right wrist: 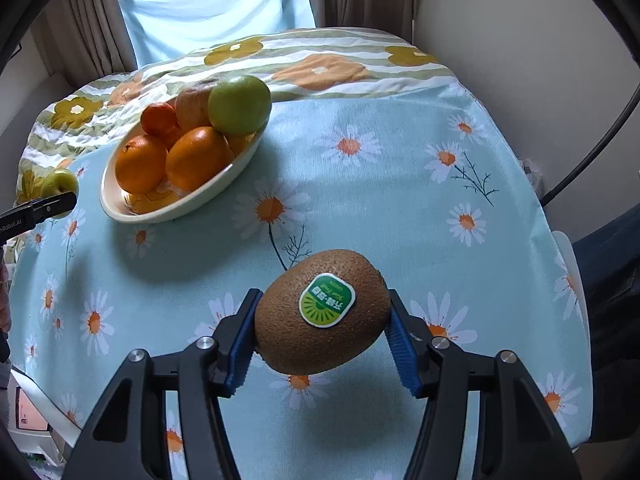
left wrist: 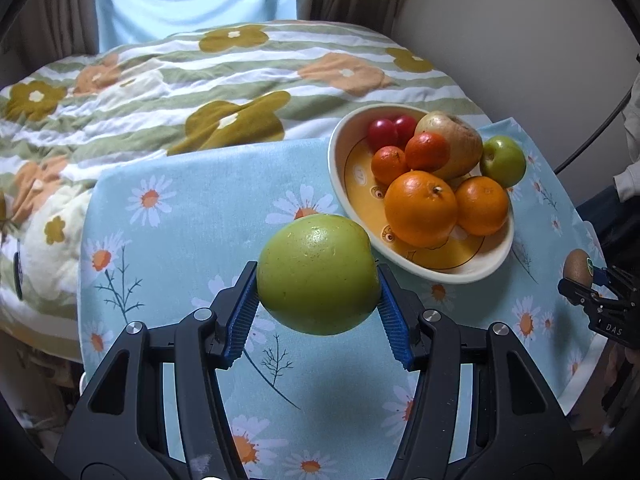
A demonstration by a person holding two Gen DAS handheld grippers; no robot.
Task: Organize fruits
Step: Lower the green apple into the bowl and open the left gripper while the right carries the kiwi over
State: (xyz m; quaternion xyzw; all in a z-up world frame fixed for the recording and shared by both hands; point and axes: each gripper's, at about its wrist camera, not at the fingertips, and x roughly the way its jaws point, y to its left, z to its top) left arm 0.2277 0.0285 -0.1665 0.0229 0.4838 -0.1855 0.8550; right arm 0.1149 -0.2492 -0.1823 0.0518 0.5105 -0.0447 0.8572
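Note:
My left gripper (left wrist: pixel 318 296) is shut on a large green apple (left wrist: pixel 318 274) and holds it above the daisy cloth, just left of the oval bowl (left wrist: pixel 340 160). The bowl holds oranges (left wrist: pixel 420 208), small tangerines (left wrist: pixel 427 151), two red fruits (left wrist: pixel 383 131), a pale pear-like fruit (left wrist: pixel 460 140) and a second green apple (left wrist: pixel 503 160) at its far rim. My right gripper (right wrist: pixel 322 320) is shut on a brown kiwi (right wrist: pixel 288 336) with a green sticker, held above the cloth to the right of the bowl (right wrist: pixel 176 208). The kiwi (left wrist: pixel 577 266) also shows in the left wrist view.
A small table under a light blue daisy cloth (right wrist: pixel 400 184) carries the bowl. A bed with a flowered quilt (left wrist: pixel 180 92) lies behind it. Curtains (right wrist: pixel 216 4) and a wall stand beyond. A black cable (right wrist: pixel 592 160) hangs at the right.

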